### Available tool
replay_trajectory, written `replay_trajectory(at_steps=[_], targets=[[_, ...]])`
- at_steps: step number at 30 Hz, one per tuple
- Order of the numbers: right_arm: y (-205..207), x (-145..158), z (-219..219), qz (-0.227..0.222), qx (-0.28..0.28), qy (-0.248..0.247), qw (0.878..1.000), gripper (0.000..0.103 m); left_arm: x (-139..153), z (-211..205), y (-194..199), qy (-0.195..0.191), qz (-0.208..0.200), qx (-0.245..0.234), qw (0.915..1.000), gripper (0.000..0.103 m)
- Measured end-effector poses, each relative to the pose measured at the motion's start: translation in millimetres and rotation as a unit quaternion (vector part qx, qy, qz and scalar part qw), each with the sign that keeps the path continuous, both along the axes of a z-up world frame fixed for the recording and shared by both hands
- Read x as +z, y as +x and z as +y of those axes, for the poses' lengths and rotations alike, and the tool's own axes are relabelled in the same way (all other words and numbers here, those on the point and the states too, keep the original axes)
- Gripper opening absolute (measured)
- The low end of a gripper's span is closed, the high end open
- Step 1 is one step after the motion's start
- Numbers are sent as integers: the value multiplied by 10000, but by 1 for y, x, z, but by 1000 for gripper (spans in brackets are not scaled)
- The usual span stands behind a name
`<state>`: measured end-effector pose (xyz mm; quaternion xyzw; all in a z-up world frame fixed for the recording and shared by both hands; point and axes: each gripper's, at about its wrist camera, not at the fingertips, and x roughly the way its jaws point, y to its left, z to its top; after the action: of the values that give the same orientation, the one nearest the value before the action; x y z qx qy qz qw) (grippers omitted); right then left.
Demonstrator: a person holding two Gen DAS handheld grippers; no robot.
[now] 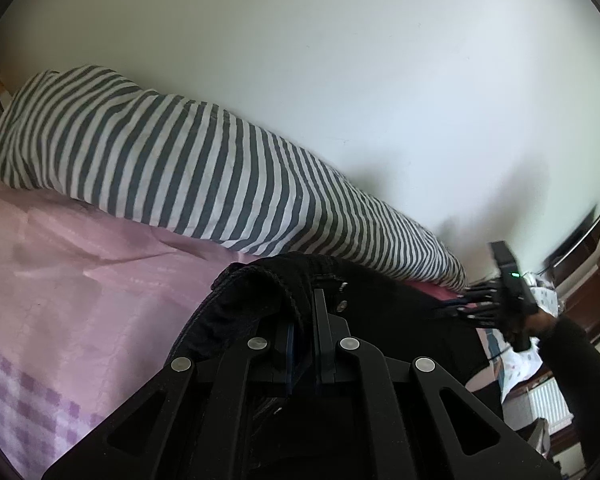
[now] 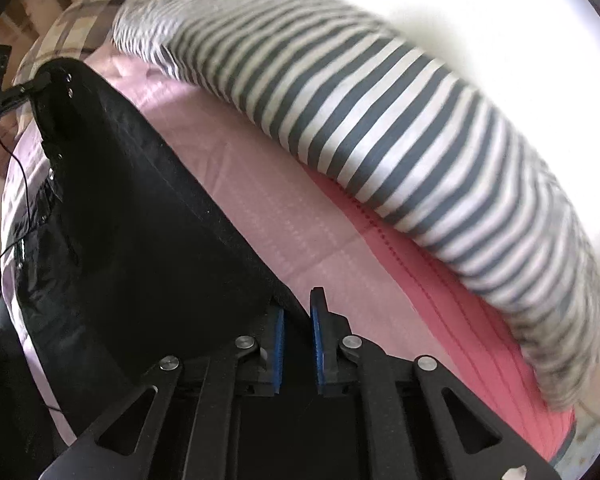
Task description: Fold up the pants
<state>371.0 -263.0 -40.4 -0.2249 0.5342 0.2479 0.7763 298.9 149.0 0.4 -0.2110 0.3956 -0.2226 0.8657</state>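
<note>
On pink bed (image 1: 80, 272) — black pants (image 1: 260, 292) pinched in both jaws, left gripper (image 1: 305, 312), right gripper (image 2: 298, 308).

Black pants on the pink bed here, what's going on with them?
A person holding a claw in each hand is handling a pair of black pants spread on a pink bedsheet, beside a long grey-and-white striped pillow. The left claw is shut on the waistband by the metal buttons. The right claw has its blue pads close together at the opposite edge of the waistband; whether fabric is pinched there is hard to tell. No fold is visible yet.
</note>
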Motion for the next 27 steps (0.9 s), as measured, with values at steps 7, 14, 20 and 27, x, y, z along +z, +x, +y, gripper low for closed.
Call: replay_trajectory(at_steps=[7,14,20,27], targets=[[-90,20,2,-547,-518,109,9971,9,19,1,-32,269,-151,-153,9994,7],[-162,18,-1,-700,-970,423,9919,8,34,12,-80,528,-270,-301,9978,7],[-208,5,-1,-706,-1296,681,9867,8,29,17,-125,787,-189,-411,9959,7],[-244,-12,-5,-613,-1563,971,9810,8,-1,14,-168,1079,250,-432,9929,7]])
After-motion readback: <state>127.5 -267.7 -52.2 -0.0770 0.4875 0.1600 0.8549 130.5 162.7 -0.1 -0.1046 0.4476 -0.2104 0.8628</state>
